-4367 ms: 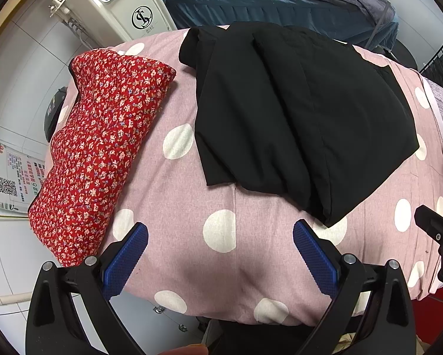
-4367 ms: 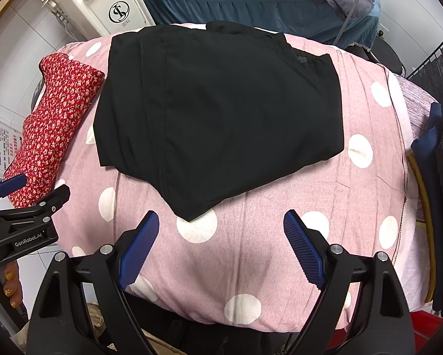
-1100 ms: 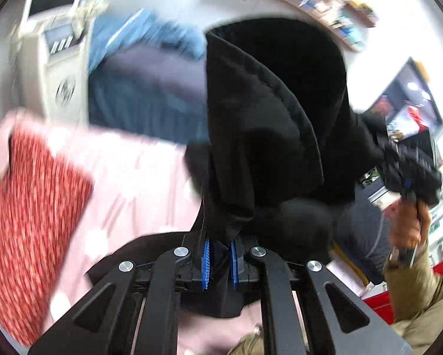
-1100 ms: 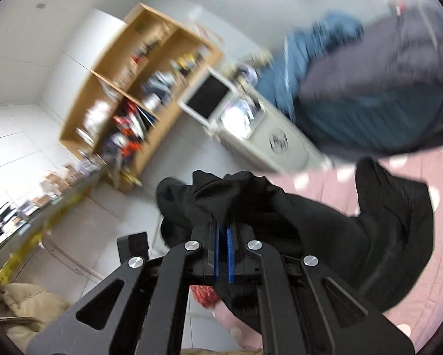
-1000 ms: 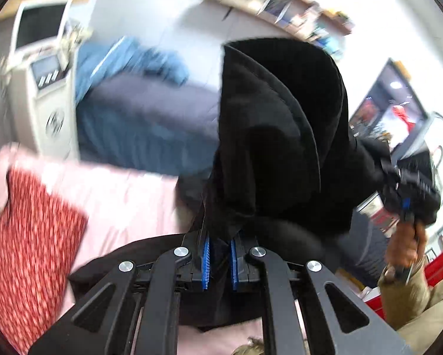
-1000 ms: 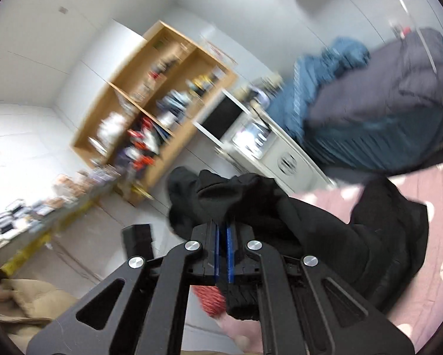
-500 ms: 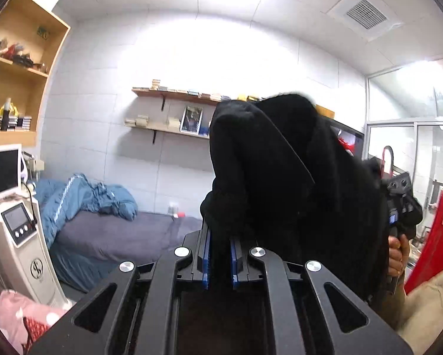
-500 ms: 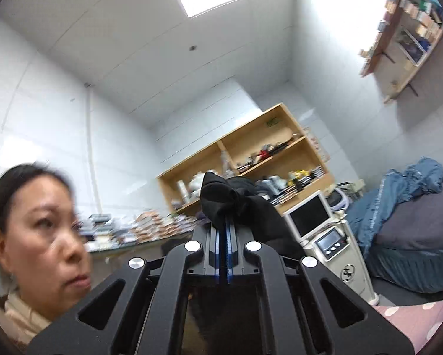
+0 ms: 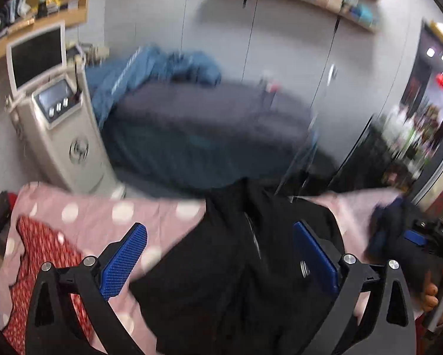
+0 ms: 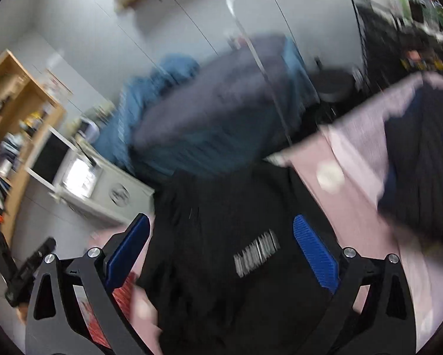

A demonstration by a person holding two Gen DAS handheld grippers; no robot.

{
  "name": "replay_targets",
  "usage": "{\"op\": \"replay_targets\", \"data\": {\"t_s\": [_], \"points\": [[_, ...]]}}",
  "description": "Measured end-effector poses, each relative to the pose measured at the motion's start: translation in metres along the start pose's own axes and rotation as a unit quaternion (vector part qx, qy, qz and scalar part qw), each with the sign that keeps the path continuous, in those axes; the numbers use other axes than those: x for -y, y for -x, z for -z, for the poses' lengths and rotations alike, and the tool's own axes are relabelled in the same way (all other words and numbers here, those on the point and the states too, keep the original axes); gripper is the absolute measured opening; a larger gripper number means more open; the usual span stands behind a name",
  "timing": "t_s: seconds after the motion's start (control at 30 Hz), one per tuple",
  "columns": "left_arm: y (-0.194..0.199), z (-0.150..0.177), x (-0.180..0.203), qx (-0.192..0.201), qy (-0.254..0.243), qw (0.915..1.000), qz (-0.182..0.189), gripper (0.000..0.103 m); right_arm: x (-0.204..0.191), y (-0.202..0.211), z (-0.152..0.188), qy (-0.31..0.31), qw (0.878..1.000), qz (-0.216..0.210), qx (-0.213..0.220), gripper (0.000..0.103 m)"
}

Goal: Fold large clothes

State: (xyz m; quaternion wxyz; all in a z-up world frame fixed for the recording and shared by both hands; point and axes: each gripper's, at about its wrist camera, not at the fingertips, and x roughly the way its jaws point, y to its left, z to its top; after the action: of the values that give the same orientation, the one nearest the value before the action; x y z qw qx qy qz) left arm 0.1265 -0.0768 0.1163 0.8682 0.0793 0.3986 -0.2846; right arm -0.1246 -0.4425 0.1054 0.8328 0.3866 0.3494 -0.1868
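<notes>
A black garment [image 9: 236, 281] lies crumpled on the pink spotted bedcover [image 9: 103, 213]. My left gripper [image 9: 218, 230] hangs just above it, jaws opening wide; the cloth shows in the gap but touches neither blue pad. In the right wrist view the same garment [image 10: 209, 266], with a white label [image 10: 256, 253], lies below my right gripper [image 10: 221, 224], whose jaws are also opening with nothing pressed between them. A hand [image 9: 434, 290] at the far right carries the right gripper. Both views are blurred.
A red floral pillow [image 9: 44, 251] lies on the bed's left side. Beyond the bed stand a white machine with a screen [image 9: 58, 136] and a second bed with blue and grey covers [image 9: 206, 130]. Dark folded clothes [image 10: 422, 162] lie at the bed's right end.
Half a second ago both grippers were shut on the black garment, held up high. Now both have swung down toward the bed, their jaws stand wide, and the garment lies loose on the cover.
</notes>
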Motion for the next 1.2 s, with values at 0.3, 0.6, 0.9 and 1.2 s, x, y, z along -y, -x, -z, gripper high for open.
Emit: {"op": "replay_targets", "data": {"t_s": [0.3, 0.6, 0.9, 1.2], "points": [[-0.068, 0.186, -0.051, -0.187, 0.033, 0.979, -0.074, 0.097, 0.033, -0.087, 0.163, 0.059, 0.971, 0.109, -0.202, 0.097], [-0.062, 0.268, -0.094, -0.238, 0.096, 0.9616, -0.097, 0.097, 0.021, -0.113, 0.169, 0.132, 0.962, 0.124, -0.206, 0.097], [-0.053, 0.254, -0.093, -0.221, 0.062, 0.9681, -0.1, 0.097, -0.059, -0.16, 0.21, 0.317, 0.911, 0.111, -0.237, 0.097], [-0.06, 0.253, -0.051, -0.223, -0.007, 0.9705, -0.091, 0.097, -0.04, -0.169, 0.273, 0.471, 0.824, 0.191, -0.251, 0.03]]}}
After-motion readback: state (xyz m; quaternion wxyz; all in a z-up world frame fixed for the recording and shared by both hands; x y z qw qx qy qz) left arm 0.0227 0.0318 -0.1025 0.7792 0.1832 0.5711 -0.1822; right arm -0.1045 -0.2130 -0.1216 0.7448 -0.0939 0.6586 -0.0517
